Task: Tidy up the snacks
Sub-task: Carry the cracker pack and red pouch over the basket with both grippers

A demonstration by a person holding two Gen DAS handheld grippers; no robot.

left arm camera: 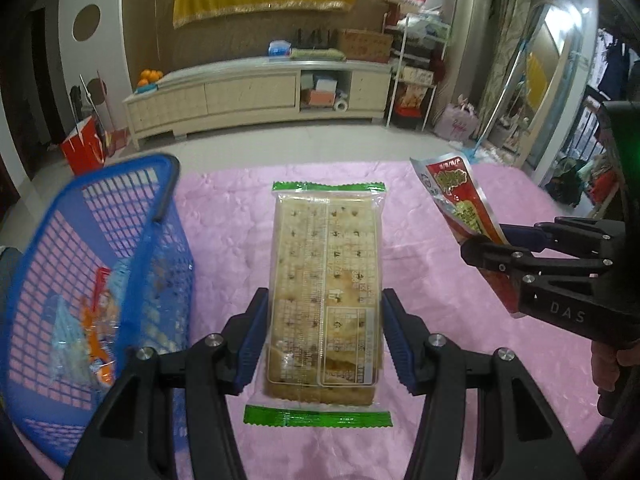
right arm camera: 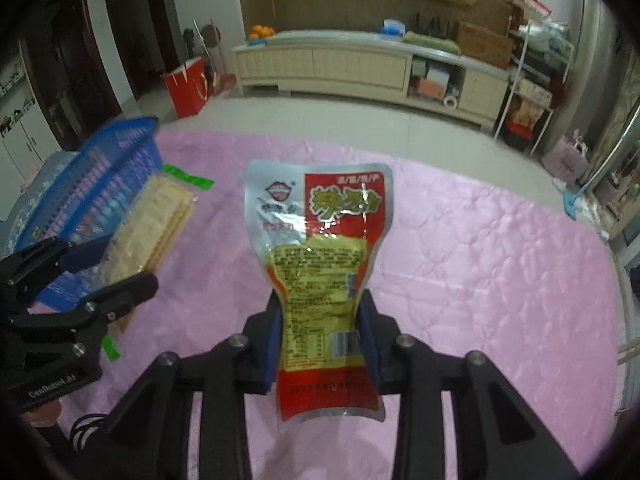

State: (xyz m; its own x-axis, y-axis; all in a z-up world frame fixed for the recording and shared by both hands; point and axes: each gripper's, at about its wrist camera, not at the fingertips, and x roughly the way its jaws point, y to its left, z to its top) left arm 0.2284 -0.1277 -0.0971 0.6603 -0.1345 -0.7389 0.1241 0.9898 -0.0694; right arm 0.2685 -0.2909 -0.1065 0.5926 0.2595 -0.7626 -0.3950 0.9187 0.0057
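Observation:
My left gripper [left arm camera: 324, 340] is shut on a clear cracker pack [left arm camera: 326, 280] with green sealed ends and holds it above the pink cloth. The pack also shows in the right wrist view [right arm camera: 152, 224], beside the basket. My right gripper [right arm camera: 322, 340] is shut on a red and silver snack pouch [right arm camera: 320, 240] and holds it upright above the cloth. In the left wrist view the pouch [left arm camera: 456, 200] and right gripper [left arm camera: 496, 248] are at the right. A blue mesh basket [left arm camera: 168, 208] stands left of the crackers, with several wrapped snacks [left arm camera: 96, 320] inside.
The pink quilted cloth [right arm camera: 480, 260] covers the table. Beyond its far edge are bare floor, a long cream cabinet [left arm camera: 256, 92], a red bag [right arm camera: 188, 84] and a white rack [left arm camera: 416, 72]. The basket also shows in the right wrist view [right arm camera: 100, 184].

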